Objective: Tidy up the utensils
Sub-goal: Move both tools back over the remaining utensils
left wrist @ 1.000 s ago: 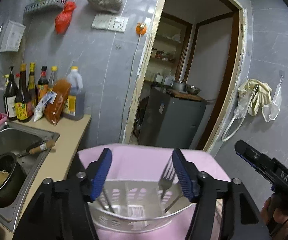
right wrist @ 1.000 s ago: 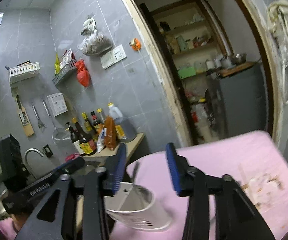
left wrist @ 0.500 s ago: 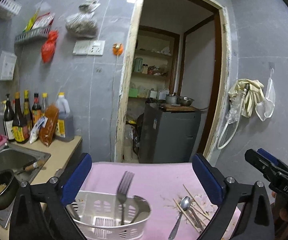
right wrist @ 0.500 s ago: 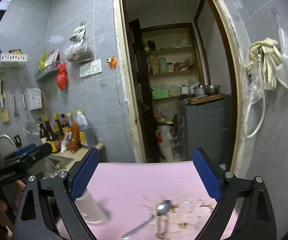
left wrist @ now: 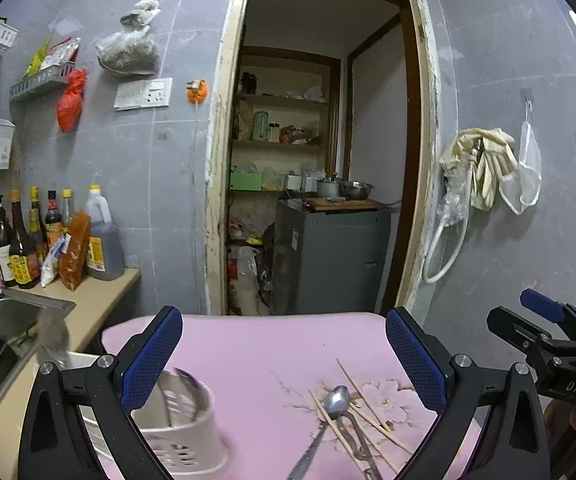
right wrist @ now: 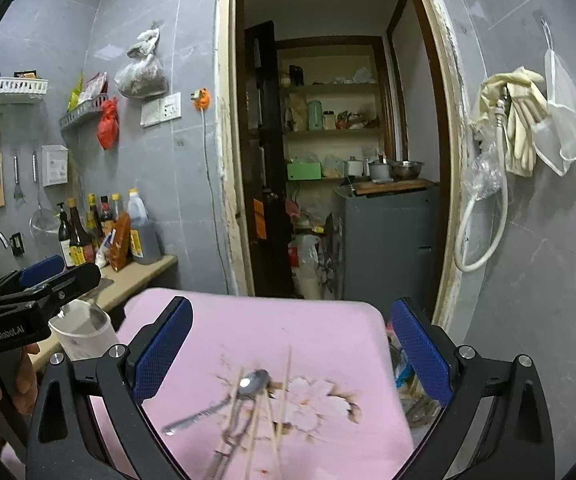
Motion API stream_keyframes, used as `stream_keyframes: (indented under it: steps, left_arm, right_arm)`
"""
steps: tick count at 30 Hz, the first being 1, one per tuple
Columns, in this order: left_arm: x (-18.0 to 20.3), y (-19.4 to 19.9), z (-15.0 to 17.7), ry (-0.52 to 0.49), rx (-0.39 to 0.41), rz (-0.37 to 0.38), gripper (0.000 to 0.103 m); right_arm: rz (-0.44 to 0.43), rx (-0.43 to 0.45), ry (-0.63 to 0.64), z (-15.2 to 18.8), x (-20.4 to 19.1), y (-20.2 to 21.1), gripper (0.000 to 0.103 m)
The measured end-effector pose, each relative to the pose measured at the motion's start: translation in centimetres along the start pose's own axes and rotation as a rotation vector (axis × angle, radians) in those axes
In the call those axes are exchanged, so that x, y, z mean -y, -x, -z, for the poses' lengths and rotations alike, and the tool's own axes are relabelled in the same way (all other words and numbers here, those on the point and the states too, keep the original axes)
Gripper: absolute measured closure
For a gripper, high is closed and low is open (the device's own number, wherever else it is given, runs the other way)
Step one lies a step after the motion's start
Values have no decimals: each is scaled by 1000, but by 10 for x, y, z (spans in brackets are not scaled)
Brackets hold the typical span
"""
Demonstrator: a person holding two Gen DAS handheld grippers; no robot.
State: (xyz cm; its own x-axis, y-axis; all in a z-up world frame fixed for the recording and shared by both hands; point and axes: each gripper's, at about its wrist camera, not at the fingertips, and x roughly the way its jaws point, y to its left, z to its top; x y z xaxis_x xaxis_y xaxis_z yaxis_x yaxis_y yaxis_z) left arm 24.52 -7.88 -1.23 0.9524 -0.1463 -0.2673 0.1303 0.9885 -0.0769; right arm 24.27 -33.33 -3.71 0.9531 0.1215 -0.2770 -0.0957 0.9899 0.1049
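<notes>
Now between picks: spoon and chopsticks lie loose mid-tabletop toward right edge; white holder at left edge holds fork. Left gripper and right gripper both spread wide, empty. Next, probably: right descends, pinches spoon handle.

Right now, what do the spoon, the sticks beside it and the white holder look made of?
Spoon: likely polished steel, grey with a bright glint. Chopsticks: probably bamboo or wood, thin, pale tan, matte. Holder: apparently white plastic, moulded with slots, though blurred.
</notes>
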Motion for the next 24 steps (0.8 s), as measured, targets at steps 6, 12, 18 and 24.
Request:
stream_keyframes:
  steps: [6, 12, 18, 24]
  left_arm:
    - [23, -19, 17, -25, -28, 1, 1]
    - [39, -41, 34, -50, -91, 13, 1]
    - [45, -69, 53, -48, -187, 33, 2]
    - [46, -104, 72, -39, -313, 31, 24]
  right_arm:
    - [8, -48, -18, 17, 23, -16, 5]
    - [-35, -129, -85, 36, 48, -42, 5]
    - [-97, -232, -128, 60, 63, -79, 10]
    - [-145, -334, -165, 81, 68, -118, 31]
